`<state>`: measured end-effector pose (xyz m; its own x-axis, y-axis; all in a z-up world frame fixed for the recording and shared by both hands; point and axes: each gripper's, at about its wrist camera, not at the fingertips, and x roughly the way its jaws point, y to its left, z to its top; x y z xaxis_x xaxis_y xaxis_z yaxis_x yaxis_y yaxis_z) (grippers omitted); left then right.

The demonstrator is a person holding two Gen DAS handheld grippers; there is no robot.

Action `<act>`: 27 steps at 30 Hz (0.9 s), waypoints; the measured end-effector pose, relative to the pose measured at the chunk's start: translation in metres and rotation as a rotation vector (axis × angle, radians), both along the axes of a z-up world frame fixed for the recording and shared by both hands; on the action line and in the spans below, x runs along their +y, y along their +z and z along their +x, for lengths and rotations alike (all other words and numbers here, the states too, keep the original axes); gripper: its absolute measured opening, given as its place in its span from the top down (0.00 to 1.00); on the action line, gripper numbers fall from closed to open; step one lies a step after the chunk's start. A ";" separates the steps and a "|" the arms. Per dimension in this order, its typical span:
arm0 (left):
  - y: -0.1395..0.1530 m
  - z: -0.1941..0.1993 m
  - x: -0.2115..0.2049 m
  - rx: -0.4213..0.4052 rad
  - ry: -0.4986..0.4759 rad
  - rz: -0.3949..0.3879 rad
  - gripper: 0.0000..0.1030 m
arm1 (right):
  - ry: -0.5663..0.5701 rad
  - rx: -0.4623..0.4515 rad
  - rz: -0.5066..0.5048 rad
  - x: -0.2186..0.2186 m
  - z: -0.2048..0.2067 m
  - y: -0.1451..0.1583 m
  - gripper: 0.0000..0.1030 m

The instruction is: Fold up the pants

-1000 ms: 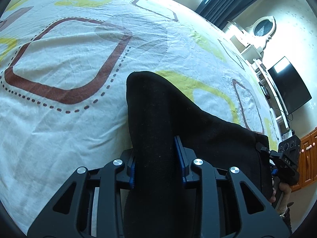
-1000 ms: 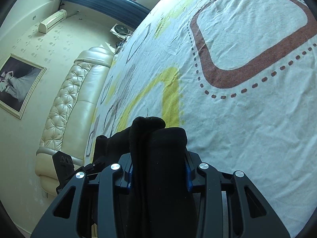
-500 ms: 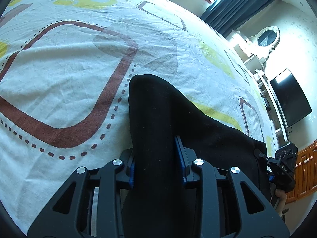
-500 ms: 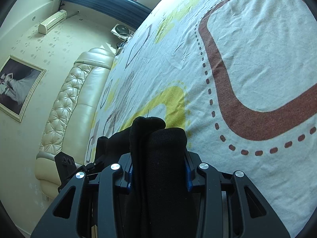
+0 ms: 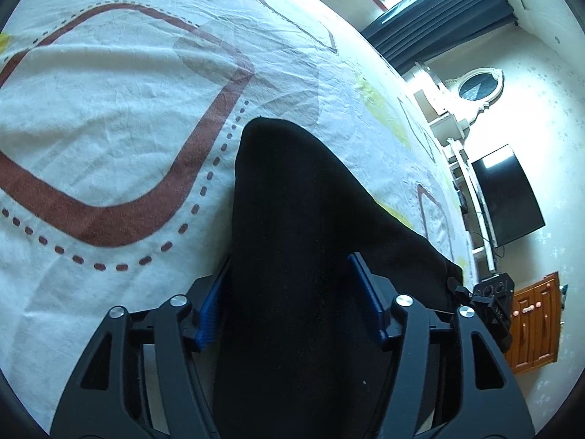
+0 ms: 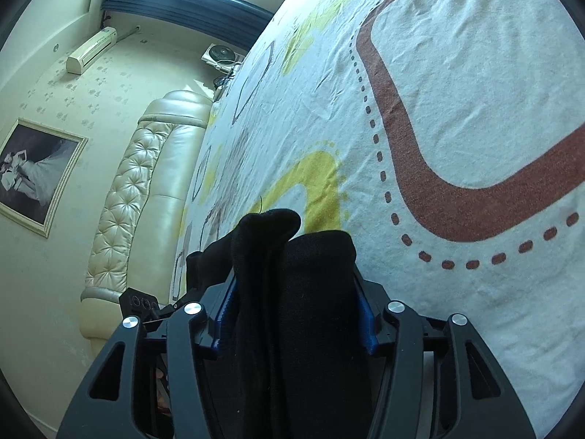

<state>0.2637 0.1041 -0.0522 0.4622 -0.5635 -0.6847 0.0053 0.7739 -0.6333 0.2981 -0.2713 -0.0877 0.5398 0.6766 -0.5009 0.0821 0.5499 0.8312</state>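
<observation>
Left wrist view: your left gripper (image 5: 290,294), black with blue ribbed pads, fills the lower half of the picture. Its jaws have just been opening and now stand fairly wide. The black fabric pants (image 5: 299,226) lie between the pads; the pad (image 5: 365,294) at 3 o'clock stands clear of the cloth, so nothing is clamped. The pants run from 6 o'clock up to a rounded folded edge near the centre, spreading toward 4 o'clock, and rest on the white bedsheet with brown rounded-square and yellow patterns (image 5: 109,109). At 4 o'clock, past the far end of the pants, part of your right gripper (image 5: 491,301) shows at the edge of the bed. Beyond it at 3 o'clock hangs a dark flat wall television (image 5: 506,194), with a round white-framed mirror (image 5: 477,86) at 2 o'clock and dark blue curtains (image 5: 438,14) at 1 o'clock.

Right wrist view: your right gripper (image 6: 292,311) has also just been opening. A bunched, doubled end of the pants (image 6: 292,274) sits between its blue pads, close against both; whether they press on it you cannot tell. The bedsheet (image 6: 457,109) fills 12 to 4 o'clock. At 8 o'clock lies a cream tufted leather headboard (image 6: 139,190), with a framed picture (image 6: 36,175) at 9 o'clock and a white wall air conditioner (image 6: 91,49) at 11 o'clock.
</observation>
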 end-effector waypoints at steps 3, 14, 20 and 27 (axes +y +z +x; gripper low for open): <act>0.000 -0.022 0.008 0.029 -0.036 -0.072 0.28 | -0.024 0.015 0.069 -0.013 -0.019 0.003 0.32; -0.015 -0.115 0.037 0.059 -0.043 -0.239 0.22 | -0.014 0.063 0.138 -0.016 -0.103 -0.005 0.26; -0.016 -0.108 0.025 0.047 -0.019 -0.214 0.16 | -0.019 0.063 0.057 0.010 -0.100 0.003 0.15; -0.014 -0.113 0.010 0.049 0.033 -0.099 0.37 | 0.018 0.070 -0.125 0.028 -0.099 0.010 0.42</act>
